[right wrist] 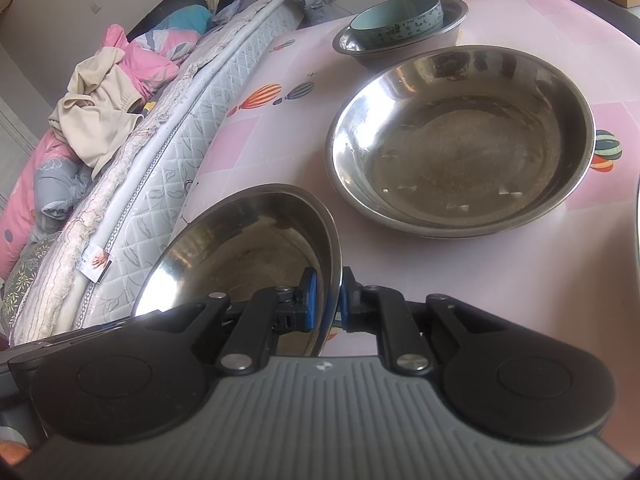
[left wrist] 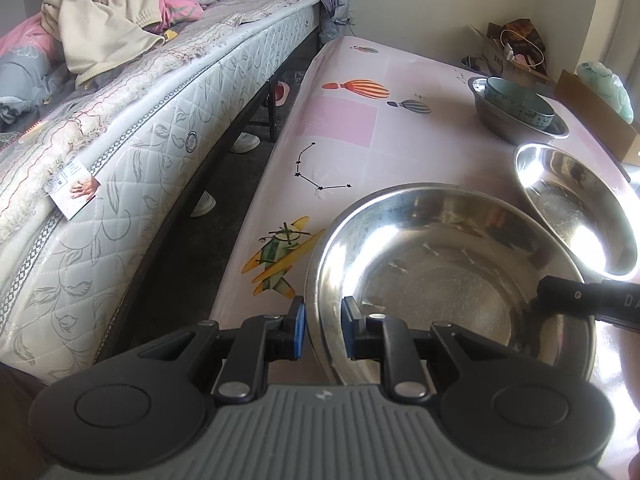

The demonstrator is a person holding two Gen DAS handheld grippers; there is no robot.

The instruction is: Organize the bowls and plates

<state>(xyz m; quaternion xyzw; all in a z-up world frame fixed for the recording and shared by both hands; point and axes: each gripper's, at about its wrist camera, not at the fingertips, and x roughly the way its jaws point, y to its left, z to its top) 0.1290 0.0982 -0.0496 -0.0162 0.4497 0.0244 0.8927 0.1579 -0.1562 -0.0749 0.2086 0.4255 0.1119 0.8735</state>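
A large steel plate (left wrist: 448, 276) is in front of me on the pink table (left wrist: 340, 128). My left gripper (left wrist: 323, 330) straddles its near left rim, pads close on either side of the rim. My right gripper (right wrist: 328, 304) is shut on the right rim of this same plate (right wrist: 248, 256), which tilts up; its black finger (left wrist: 580, 300) shows at the plate's right side. A second steel plate (right wrist: 460, 140) lies flat beyond, also seen in the left wrist view (left wrist: 576, 208). Farther back a teal bowl (right wrist: 396, 20) sits inside a steel bowl (right wrist: 452, 28).
A bed with a quilted mattress (left wrist: 140, 152) and piled clothes (left wrist: 104, 20) runs along the table's left side, with a dark gap between. Cardboard boxes (left wrist: 592, 92) and clutter stand at the far right corner.
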